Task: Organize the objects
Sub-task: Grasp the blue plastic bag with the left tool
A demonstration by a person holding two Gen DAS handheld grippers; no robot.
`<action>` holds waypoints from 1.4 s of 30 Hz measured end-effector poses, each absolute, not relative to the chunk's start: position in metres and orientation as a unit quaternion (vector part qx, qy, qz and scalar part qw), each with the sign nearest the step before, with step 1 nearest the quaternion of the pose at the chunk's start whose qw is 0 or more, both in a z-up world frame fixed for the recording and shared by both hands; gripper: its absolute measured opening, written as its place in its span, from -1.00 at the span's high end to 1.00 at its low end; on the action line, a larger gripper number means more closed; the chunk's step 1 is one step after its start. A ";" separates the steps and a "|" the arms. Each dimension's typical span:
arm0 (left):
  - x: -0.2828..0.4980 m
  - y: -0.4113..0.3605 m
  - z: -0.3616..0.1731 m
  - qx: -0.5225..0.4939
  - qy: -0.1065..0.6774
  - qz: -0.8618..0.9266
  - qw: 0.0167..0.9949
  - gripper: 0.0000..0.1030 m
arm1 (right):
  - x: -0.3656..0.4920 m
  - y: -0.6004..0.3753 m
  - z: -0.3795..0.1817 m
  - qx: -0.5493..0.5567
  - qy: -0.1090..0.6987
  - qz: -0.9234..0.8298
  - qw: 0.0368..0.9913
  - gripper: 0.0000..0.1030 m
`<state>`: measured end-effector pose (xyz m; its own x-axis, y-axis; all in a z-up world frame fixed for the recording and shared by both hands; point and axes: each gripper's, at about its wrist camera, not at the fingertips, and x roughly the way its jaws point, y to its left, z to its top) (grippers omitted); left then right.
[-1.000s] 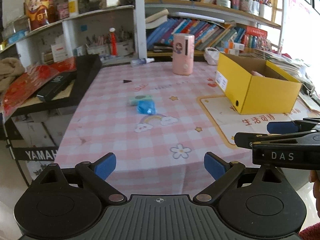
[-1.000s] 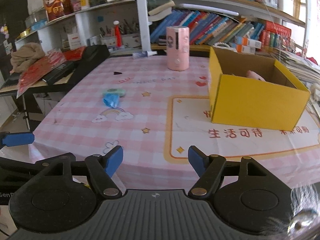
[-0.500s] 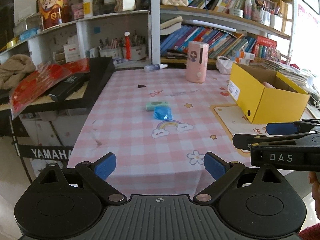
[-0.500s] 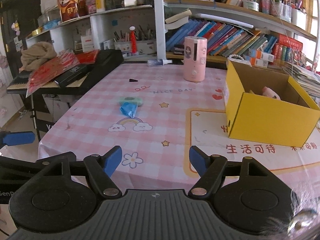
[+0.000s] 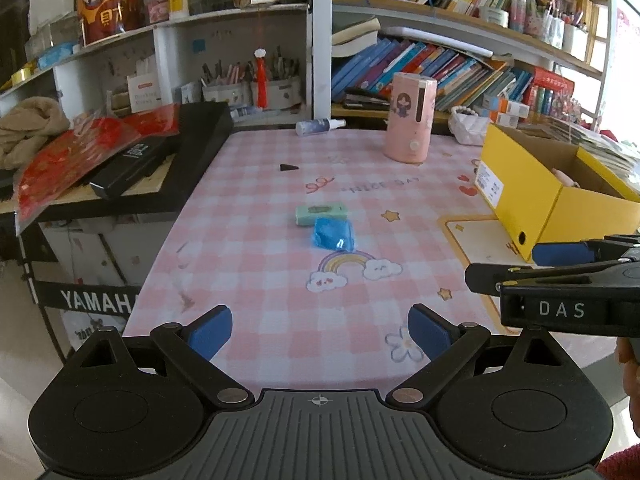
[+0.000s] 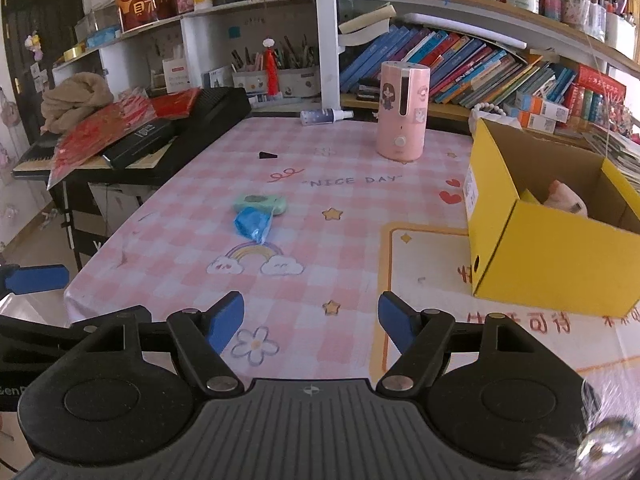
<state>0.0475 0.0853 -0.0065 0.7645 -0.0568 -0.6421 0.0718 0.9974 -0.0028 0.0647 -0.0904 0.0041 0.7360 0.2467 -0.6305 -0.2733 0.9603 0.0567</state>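
Both grippers hover at the near edge of the table (image 6: 352,200), empty. The left gripper (image 5: 320,330) gapes wide; the right gripper (image 6: 311,317) stands about as wide. A blue packet (image 6: 253,225) touches a green case (image 6: 260,203), well left of the yellow box (image 6: 536,256), which holds a pink toy (image 6: 566,200).

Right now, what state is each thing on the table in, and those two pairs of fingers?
Yellow box: open, something pink inside.
Blue packet: lying flat, touching the green case.
Spray bottle: on its side.
Pink canister: upright.
Left gripper: fingers open, empty.
Right gripper: fingers open, empty.
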 end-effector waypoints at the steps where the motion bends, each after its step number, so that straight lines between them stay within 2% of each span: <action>1: 0.054 0.083 -0.007 0.012 0.344 -0.033 0.938 -0.87 | 0.071 -0.092 0.004 -0.020 0.336 0.141 0.931 -0.41; 22: 0.154 0.059 -0.027 0.007 0.375 -0.020 0.927 -0.82 | 0.194 -0.112 -0.011 -0.016 0.364 0.167 0.916 -0.41; 27: 0.174 0.056 -0.034 0.004 0.386 -0.028 0.922 -0.53 | 0.211 -0.114 -0.015 -0.010 0.366 0.172 0.914 -0.41; 33: 0.203 0.056 -0.050 0.000 0.399 -0.018 0.917 -0.47 | 0.227 -0.119 -0.012 0.005 0.358 0.178 0.917 -0.41; 35: 0.211 0.056 -0.055 -0.003 0.405 -0.015 0.914 -0.36 | 0.231 -0.119 -0.013 0.001 0.361 0.181 0.915 -0.41; 40: 0.225 0.056 -0.067 -0.006 0.416 -0.015 0.909 -0.26 | 0.238 -0.118 -0.016 -0.011 0.367 0.189 0.911 -0.41; 42: 0.230 0.057 -0.069 -0.006 0.417 -0.015 0.909 -0.10 | 0.240 -0.118 -0.016 -0.014 0.368 0.190 0.910 -0.41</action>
<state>0.2298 0.0565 -0.0692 0.6514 -0.0323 -0.7581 0.0217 0.9995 -0.0240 0.2397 -0.1176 -0.0165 0.6573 0.3368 -0.6742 -0.3568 0.9271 0.1152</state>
